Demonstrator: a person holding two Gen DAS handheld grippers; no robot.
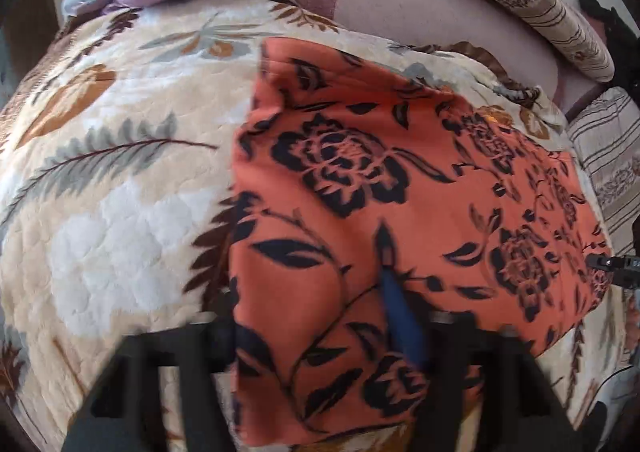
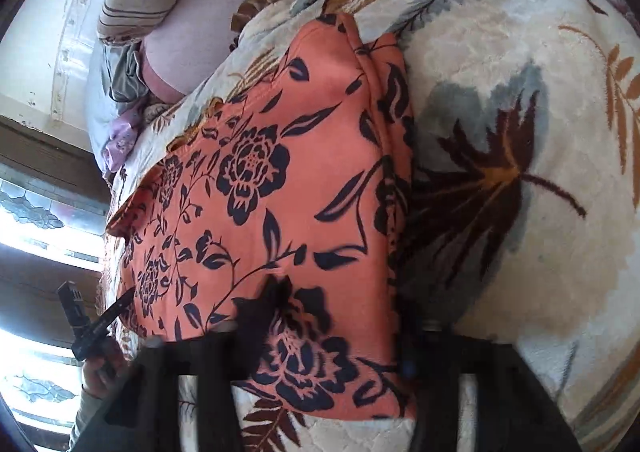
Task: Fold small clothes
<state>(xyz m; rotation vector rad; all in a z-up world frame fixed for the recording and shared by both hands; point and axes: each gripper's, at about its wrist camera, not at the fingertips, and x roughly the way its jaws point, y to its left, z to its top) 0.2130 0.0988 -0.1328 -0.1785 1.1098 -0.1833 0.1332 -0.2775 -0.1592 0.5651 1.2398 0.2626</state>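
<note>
On the leaf-print blanket (image 1: 120, 179) — one orange floral garment (image 1: 400, 179), folded.

No text, label, brand, number or sign can be read in either view. The orange garment (image 1: 400, 179) and the blanket (image 1: 120, 179) under it carry only flower and leaf patterns, without any lettering.

Black fingers (image 1: 404, 332) — perhaps blue-padded
</note>
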